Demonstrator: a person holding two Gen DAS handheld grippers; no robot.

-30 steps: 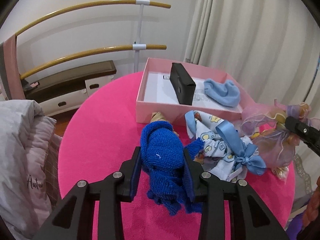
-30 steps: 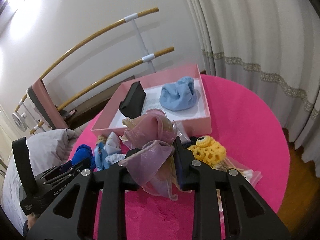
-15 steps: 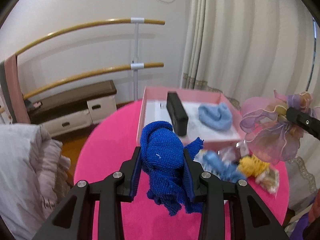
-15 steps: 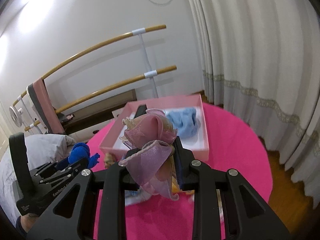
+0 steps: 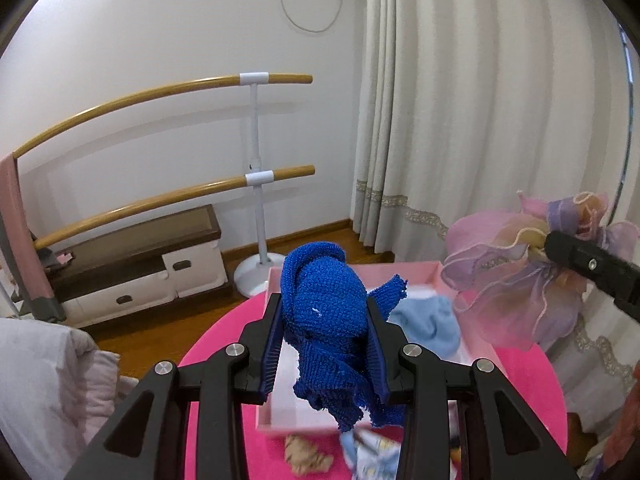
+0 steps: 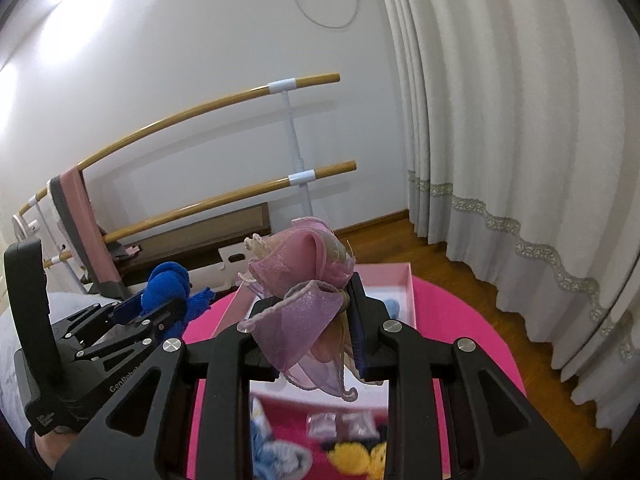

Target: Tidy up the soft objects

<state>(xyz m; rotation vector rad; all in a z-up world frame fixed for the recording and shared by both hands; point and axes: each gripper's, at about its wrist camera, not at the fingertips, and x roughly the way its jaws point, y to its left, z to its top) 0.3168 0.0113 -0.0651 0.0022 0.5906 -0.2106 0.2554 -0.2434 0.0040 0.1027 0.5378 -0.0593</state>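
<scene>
My left gripper is shut on a dark blue knitted cloth and holds it high above the pink box. My right gripper is shut on a pink and purple gauzy flower bow, also raised over the pink box. The bow shows at the right of the left wrist view. The blue cloth shows at the left of the right wrist view. A light blue soft piece lies inside the box.
The box sits on a round pink table. Loose soft items lie on it near me: a beige piece, a patterned blue cloth, a yellow crochet piece. Ballet barres, a low bench, curtains stand behind.
Both grippers have risen well above the table with their loads, tilting up toward the wall. The box now lies lower in both views.
</scene>
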